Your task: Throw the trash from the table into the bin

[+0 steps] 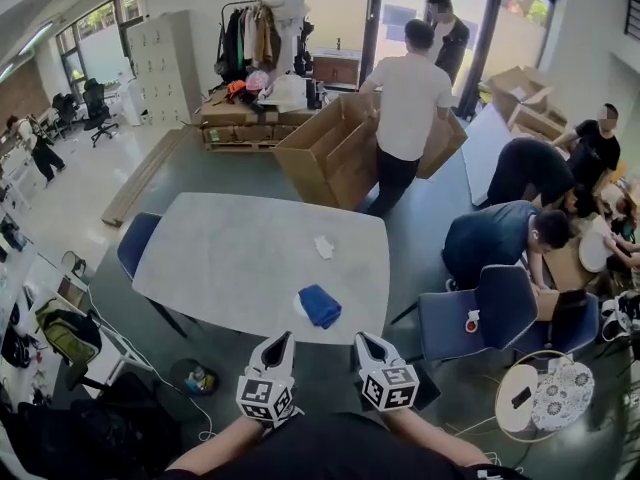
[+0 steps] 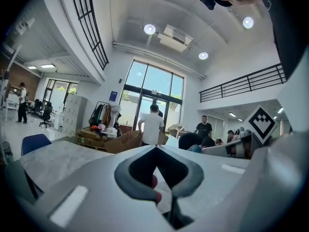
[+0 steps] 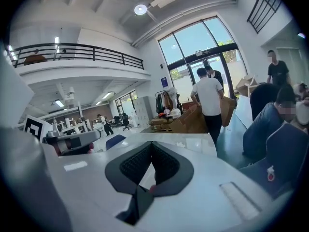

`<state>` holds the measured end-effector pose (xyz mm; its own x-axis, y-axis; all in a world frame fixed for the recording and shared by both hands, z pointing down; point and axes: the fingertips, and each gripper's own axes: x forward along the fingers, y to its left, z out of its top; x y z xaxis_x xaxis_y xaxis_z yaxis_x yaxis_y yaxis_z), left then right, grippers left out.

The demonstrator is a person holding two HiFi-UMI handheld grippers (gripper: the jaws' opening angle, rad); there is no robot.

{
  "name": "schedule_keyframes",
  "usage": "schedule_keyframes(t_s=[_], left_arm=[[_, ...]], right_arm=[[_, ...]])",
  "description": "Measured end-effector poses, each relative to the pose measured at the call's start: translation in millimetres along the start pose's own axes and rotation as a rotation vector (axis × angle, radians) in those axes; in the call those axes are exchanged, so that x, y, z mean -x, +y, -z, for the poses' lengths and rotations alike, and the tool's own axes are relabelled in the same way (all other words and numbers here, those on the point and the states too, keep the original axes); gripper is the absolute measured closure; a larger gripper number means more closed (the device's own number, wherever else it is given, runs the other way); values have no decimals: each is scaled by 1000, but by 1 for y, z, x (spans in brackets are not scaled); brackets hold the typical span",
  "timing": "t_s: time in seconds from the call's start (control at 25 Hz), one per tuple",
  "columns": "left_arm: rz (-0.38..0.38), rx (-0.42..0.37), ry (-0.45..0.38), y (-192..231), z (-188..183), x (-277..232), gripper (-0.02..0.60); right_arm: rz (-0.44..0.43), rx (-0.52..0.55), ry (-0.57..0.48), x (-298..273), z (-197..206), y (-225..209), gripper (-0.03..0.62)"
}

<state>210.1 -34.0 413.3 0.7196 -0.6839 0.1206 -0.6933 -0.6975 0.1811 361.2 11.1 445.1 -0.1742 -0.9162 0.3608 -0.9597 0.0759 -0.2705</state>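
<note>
The left tool (image 1: 284,340) and right tool (image 1: 361,340) hover clenched, empty. A blue cloth (image 1: 320,305) and perhaps crumpled paper (image 1: 324,247) lie on the desk (image 1: 220,258).

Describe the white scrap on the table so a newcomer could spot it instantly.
Find the large pale grey table in the middle of the room. The scrap lies alone, just right of its centre. It is small, white and crumpled, unlike the bigger blue cloth at the near edge.

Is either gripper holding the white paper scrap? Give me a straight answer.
No, the white paper scrap lies on the table, well beyond the left gripper and the right gripper, both empty.
</note>
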Motion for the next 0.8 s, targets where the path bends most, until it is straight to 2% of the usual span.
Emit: schedule_keyframes(t_s=[0.2,0.44,0.64,0.8], left_arm=[[54,17,17,27,-4,-17,580],[55,34,27,40,-5,-49,580],[-13,25,33,58,-11,-89,581],[-104,36,36,78,-22,-111,580]], right_arm=[[51,-1,-17,-24,-17,-3,566],[68,-13,-31,-48,-42,-27,566],[39,-22,-23,-90,-59,-65,566],[-37,-9,3,-130,-77,-79,566]])
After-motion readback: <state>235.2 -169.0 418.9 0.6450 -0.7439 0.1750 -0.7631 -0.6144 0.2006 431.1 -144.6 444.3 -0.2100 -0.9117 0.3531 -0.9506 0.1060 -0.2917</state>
